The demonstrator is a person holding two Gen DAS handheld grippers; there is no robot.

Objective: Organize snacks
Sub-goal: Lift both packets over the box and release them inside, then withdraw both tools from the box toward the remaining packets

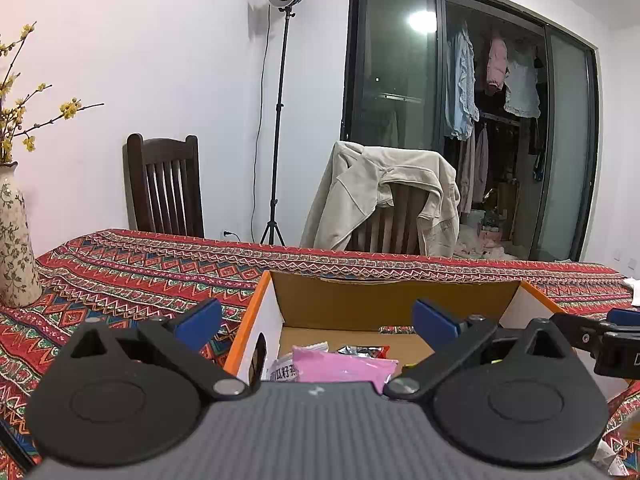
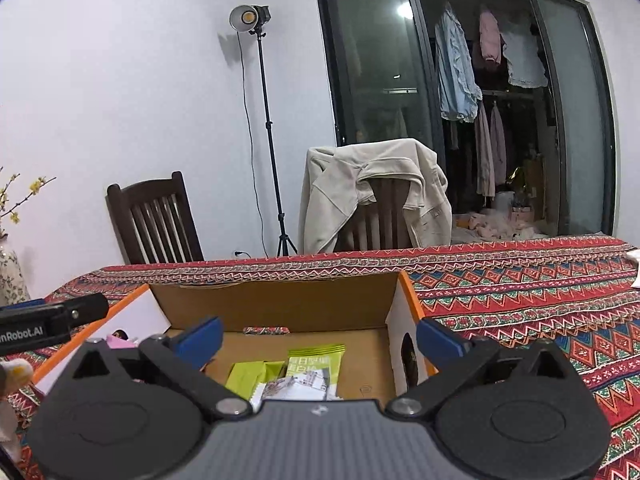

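An open cardboard box with orange rims stands on the patterned tablecloth. My left gripper hangs open over the box's left part, nothing between its blue pads. Below it lie a pink packet, a white packet with black print and a silver and red packet. My right gripper is open over the box's right part, above green snack packets and a white one. The right gripper's tip shows at the left view's right edge.
A flowered vase with yellow blossom stands on the table at the left. Behind the table are a dark wooden chair, a light stand and a chair draped with a beige jacket. Glass doors lie beyond.
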